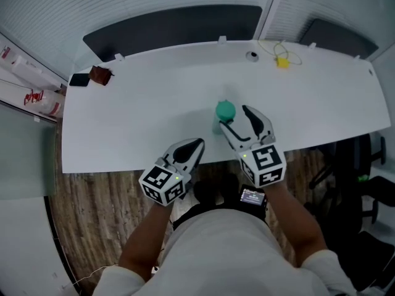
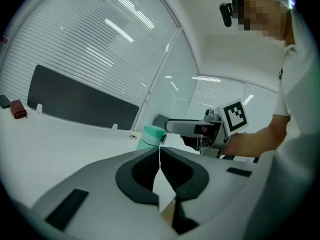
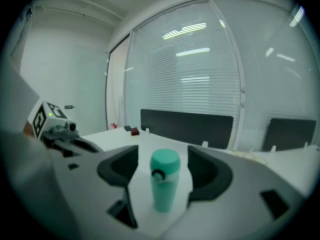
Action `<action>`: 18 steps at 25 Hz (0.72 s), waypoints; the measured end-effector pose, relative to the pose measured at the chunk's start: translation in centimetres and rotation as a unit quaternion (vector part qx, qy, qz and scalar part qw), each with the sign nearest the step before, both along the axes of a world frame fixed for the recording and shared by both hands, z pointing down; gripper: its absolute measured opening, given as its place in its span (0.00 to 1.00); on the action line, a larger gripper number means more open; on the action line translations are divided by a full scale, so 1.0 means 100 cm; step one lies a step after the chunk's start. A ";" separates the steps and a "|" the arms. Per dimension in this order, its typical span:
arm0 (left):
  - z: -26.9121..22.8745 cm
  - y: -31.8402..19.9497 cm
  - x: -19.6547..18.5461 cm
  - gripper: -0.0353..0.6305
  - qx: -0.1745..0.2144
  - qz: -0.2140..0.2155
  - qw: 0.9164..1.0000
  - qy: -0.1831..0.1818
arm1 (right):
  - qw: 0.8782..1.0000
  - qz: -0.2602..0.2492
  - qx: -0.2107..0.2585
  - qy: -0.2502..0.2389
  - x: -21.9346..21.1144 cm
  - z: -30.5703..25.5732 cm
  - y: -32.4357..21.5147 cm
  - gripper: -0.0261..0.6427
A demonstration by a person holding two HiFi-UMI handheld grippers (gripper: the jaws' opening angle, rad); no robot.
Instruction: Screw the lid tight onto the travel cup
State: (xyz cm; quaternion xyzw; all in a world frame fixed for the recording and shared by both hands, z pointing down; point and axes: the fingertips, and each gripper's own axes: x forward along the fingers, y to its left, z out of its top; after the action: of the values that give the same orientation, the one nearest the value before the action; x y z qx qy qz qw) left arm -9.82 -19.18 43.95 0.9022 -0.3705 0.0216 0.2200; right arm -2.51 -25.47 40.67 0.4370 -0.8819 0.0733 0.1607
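Teal travel cup (image 1: 224,113) upright on the white table (image 1: 154,103), near the front edge, lid (image 3: 165,163) already sitting on top, a small dark loop at its side. Around it, the right gripper (image 1: 234,117), tongs spread wide to either side of the cup and touching nothing. Further left and close to the table's edge, the left gripper (image 1: 196,145), tongs pressed together on nothing. Judged from this: no grasp made yet, tightening still to do. For a clean job, bring the spread tongs level with the lid, centre it between the pads, and close squarely on the lid alone, not across the seam and clear of the loop to avoid a snag. Beforehand, open the other tongs and steady the body low down, as a guard against spin or tipping under a one-sided twist. Turn about the cup's own axis, without leaning. Hard to make out: lid threaded home or merely resting, the seam blurred in the right gripper view. Lower part of the cup partly covered by the right gripper in the head view. Only the cup's top visible beyond the closed tongs in the left gripper view.
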 end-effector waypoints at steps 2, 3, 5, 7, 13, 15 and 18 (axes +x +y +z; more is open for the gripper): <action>-0.007 0.003 0.000 0.09 0.008 0.007 1.000 0.006 | 1.000 0.003 -0.004 -0.011 0.005 -0.003 0.003 0.49; -0.011 0.004 0.000 0.09 0.013 0.010 1.000 0.009 | 1.000 0.005 -0.006 -0.016 0.008 -0.005 0.005 0.44; -0.019 0.006 -0.001 0.08 0.020 0.013 1.000 0.015 | 1.000 0.008 -0.008 -0.022 0.012 -0.009 0.009 0.31; -0.026 0.008 -0.002 0.08 0.028 0.017 0.999 0.019 | 1.000 0.007 -0.009 -0.022 0.015 -0.012 0.014 0.25; -0.044 0.013 -0.007 0.08 0.038 0.031 0.998 0.032 | 0.999 0.021 -0.021 -0.016 0.022 -0.016 0.027 0.17; -0.048 0.016 -0.009 0.08 0.037 0.034 0.998 0.036 | 0.999 0.026 -0.021 -0.024 0.024 -0.020 0.032 0.15; -0.052 0.023 -0.012 0.08 0.033 0.038 0.998 0.040 | 0.998 0.036 -0.017 -0.038 0.028 -0.029 0.041 0.13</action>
State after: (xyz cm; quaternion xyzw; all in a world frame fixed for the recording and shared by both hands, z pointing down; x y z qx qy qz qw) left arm -11.05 -16.90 38.77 0.9225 -0.3274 -0.0182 0.2036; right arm 0.33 -21.36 37.72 0.4630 -0.8695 0.1108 0.1316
